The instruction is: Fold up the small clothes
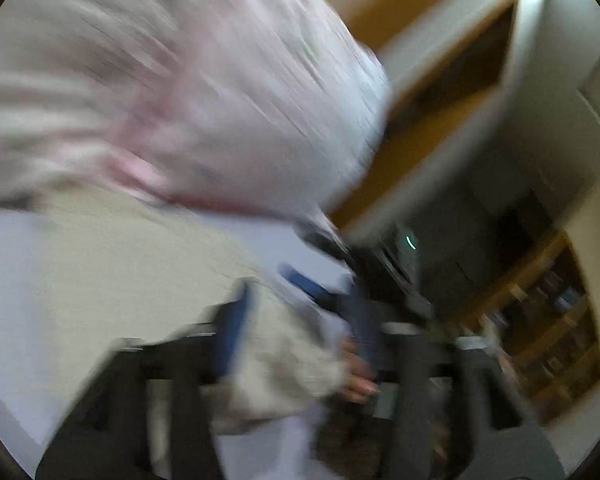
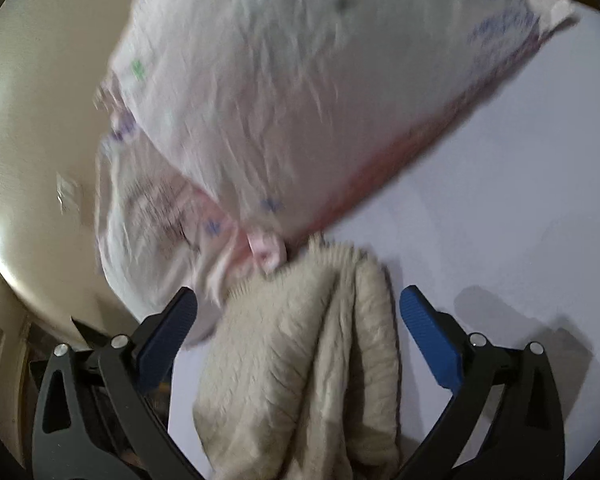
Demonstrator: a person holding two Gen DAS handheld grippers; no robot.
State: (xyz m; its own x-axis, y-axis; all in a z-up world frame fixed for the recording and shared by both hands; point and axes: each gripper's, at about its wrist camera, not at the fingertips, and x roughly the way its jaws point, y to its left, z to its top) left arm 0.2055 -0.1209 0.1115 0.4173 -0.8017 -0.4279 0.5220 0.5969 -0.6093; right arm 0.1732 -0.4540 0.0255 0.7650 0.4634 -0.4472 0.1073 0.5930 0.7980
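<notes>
A white garment with pink trim and small coloured prints [image 2: 284,92] hangs in the air above a pale table [image 2: 480,200]. It also fills the top of the blurred left wrist view [image 1: 204,92]. A beige knit garment [image 2: 308,360] lies bunched on the table between the spread blue fingers [image 2: 432,340] of my right gripper [image 2: 300,320], which is open. In the left wrist view the beige knit [image 1: 276,356] sits between the blue pads [image 1: 232,332] of my left gripper [image 1: 296,320]; blur hides whether it is shut.
A cream wall [image 2: 40,120] is at the left in the right wrist view. In the left wrist view a wooden doorway [image 1: 452,92] and wooden shelves with items [image 1: 548,328] stand beyond the table. The other gripper's dark body [image 1: 384,272] is close by.
</notes>
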